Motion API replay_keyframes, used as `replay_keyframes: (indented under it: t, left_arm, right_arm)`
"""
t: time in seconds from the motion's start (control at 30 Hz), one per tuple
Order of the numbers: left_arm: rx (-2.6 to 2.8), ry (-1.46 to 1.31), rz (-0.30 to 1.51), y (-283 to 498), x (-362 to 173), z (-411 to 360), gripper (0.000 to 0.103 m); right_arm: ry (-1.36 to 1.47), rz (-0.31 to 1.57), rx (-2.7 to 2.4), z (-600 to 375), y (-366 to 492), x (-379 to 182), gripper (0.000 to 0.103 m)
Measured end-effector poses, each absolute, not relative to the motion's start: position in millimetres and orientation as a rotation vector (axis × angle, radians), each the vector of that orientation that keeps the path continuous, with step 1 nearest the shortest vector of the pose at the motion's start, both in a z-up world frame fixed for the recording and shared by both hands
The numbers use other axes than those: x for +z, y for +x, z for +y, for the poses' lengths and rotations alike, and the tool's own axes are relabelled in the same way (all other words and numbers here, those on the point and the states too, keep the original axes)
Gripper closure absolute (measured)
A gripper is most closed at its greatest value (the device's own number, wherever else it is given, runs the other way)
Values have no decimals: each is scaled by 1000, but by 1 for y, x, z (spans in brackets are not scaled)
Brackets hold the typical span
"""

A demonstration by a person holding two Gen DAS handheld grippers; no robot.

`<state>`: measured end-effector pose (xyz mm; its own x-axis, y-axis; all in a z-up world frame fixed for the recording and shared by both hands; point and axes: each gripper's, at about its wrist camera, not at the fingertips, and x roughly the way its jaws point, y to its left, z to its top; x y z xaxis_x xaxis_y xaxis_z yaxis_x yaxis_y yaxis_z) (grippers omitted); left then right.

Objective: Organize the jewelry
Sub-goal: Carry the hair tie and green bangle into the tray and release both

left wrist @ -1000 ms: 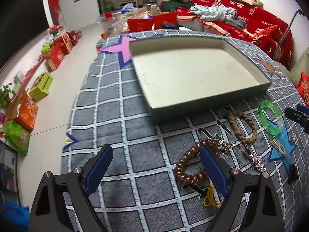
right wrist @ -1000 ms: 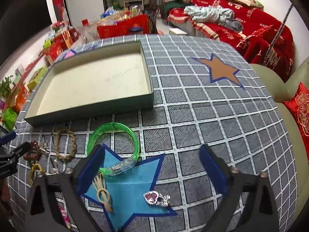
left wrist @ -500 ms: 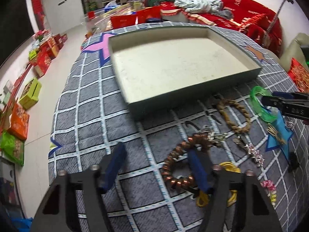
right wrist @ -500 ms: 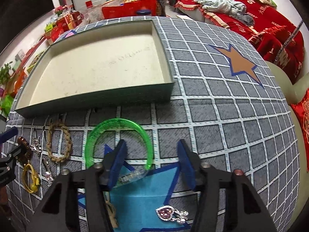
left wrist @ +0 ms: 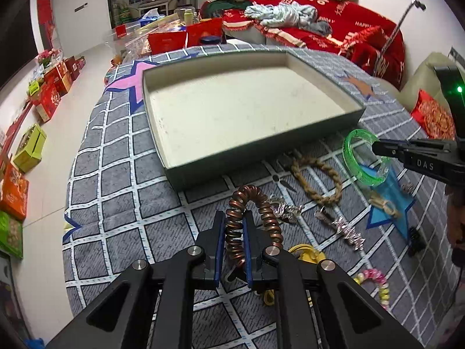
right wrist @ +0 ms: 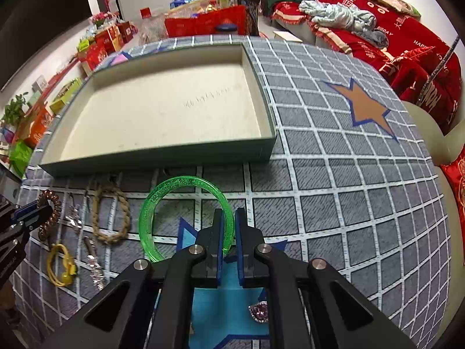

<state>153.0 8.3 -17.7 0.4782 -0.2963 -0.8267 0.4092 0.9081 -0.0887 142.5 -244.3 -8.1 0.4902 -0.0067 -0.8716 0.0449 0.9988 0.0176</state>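
My left gripper is shut on a copper coil bracelet, which stands up between the blue pads; the bracelet also shows in the right wrist view. My right gripper is shut on the rim of a green bangle, which also shows in the left wrist view. An empty cream-lined tray lies just beyond both on the grey grid cloth. Loose pieces lie between the grippers: a braided rope bracelet, silver charms, a yellow cord.
A pink bead bracelet and a silver pendant lie near the left gripper. A purple brooch sits on the blue star patch. A red-covered sofa and boxes on the floor surround the table.
Both grippers moved down and forward and shut: the left on the copper coil bracelet, the right on the green bangle. Both were open one second ago.
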Motion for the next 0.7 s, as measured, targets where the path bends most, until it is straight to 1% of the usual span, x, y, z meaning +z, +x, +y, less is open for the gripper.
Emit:
replay_keyframes:
  t: [0.23,0.43,0.6,0.7]
  left_arm:
    - [-445,59,937,155,12,12,74]
    - [-431,21,901,180,36,5,74]
    - [-398,13,862,215,50,-7,74]
    - [-372,16,856,241,49,-16,74]
  right_arm:
    - [71,999,9,-242,146,26,95]
    - [80,967,28,-240,171,48,95]
    - [117,967,39,-242,206,52,95]
    - [130,979,38,-243,233,46,95]
